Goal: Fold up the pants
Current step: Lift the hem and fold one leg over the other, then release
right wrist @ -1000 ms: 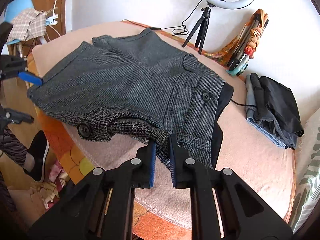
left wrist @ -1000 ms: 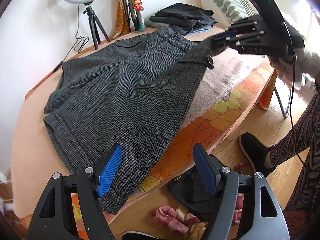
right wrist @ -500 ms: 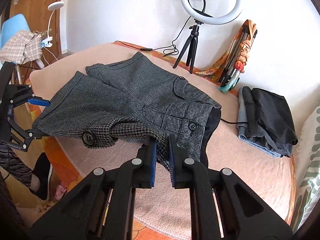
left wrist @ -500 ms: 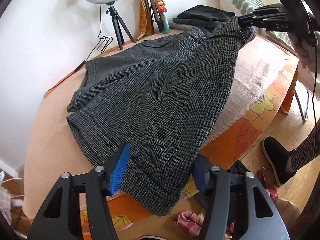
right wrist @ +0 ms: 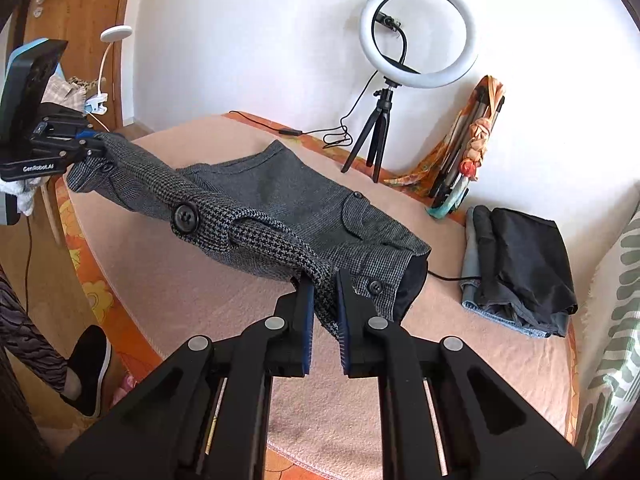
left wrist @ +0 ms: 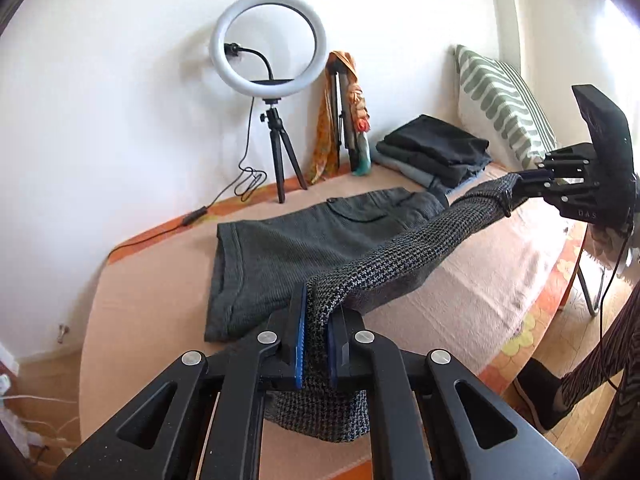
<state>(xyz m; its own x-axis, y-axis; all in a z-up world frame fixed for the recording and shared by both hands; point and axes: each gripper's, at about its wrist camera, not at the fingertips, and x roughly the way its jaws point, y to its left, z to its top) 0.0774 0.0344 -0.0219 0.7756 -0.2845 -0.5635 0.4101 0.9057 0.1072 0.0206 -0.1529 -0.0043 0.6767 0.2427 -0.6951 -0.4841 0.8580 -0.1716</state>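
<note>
The grey pants (left wrist: 288,248) are partly spread on the bed (left wrist: 144,304), near its wall-side edge, and one half is lifted clear above it. The hem end is clamped between the fingers of the left gripper (left wrist: 316,340). The waistband end is pinched by the fingers of the right gripper (right wrist: 325,312), and the fabric is stretched between them.
</note>
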